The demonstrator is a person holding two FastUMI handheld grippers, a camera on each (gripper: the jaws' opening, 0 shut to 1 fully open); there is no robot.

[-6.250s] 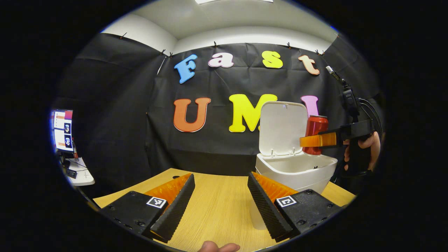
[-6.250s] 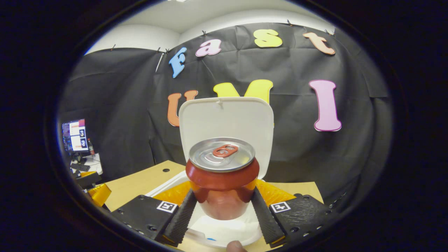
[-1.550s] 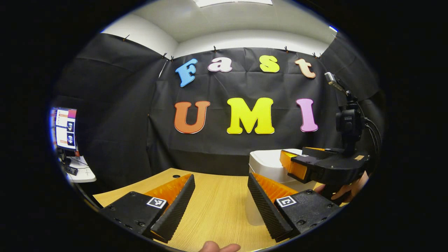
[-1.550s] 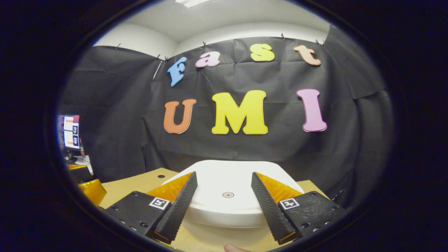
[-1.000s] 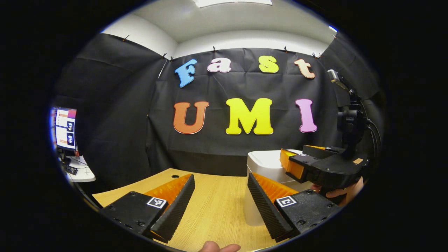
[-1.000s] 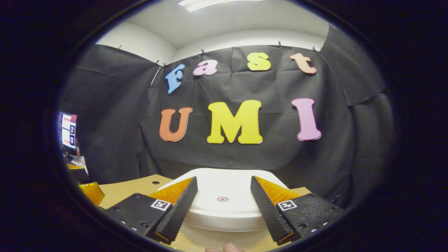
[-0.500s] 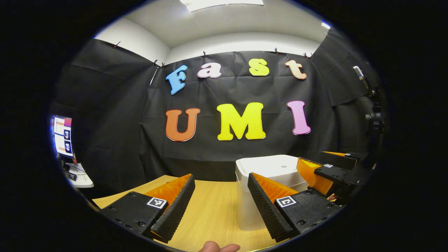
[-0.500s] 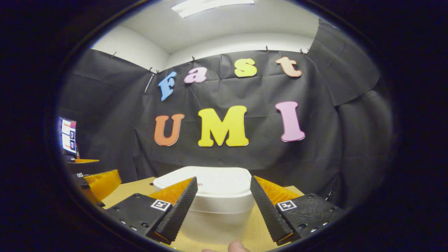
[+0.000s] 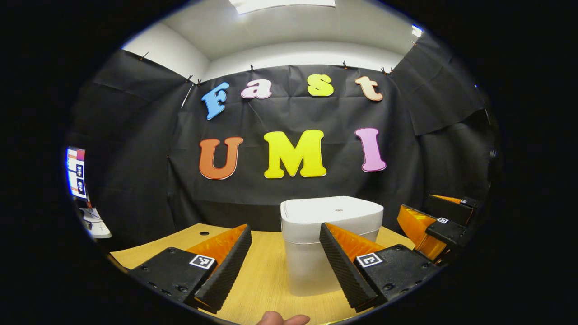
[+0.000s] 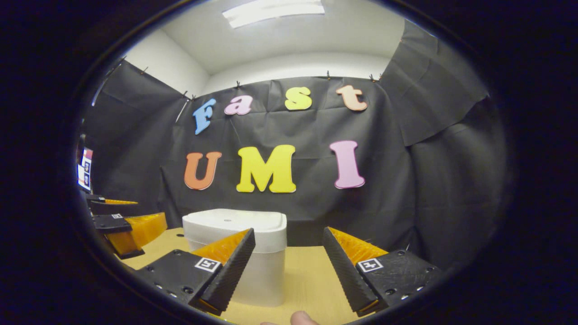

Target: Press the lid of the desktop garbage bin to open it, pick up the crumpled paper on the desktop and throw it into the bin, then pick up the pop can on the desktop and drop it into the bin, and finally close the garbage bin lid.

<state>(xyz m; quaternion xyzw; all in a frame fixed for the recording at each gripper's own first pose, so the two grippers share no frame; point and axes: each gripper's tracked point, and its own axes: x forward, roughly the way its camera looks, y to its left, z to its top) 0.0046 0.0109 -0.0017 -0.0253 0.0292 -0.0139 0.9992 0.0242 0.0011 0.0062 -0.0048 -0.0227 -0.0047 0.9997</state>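
The bin (image 9: 331, 246) is seen at the lower centre of the left gripper view, upright on the tabletop (image 9: 266, 280), with its lid (image 9: 332, 210) lying flat and closed; in the right gripper view it is placed at the lower left. No paper and no can are seen on the tabletop, so both are judged to be inside the bin and the task is judged to be at its end.

The jaws of the left gripper (image 9: 285, 262) are held apart, with nothing between them; the bin is seen beyond them, not touched. The jaws of the right gripper (image 10: 289, 266) are also held apart and empty, and that gripper is shown again at the lower right edge of the left gripper view, beside the bin and clear of it.

Little is left to go wrong. If the lid latch is not fully caught, the lid could be sprung up again; whether it is caught cannot be told. The light bin could also be knocked or slid by a careless sweep of either gripper, since both are kept low and near it.

The tabletop is pale wood grain, with a small round hole (image 9: 204, 233) at the lower left of the left gripper view. Black cloth is hung behind, a white ceiling with a light panel (image 10: 273, 11) is shown at the top, and a lit screen (image 9: 74, 174) is glimpsed at the far left edge
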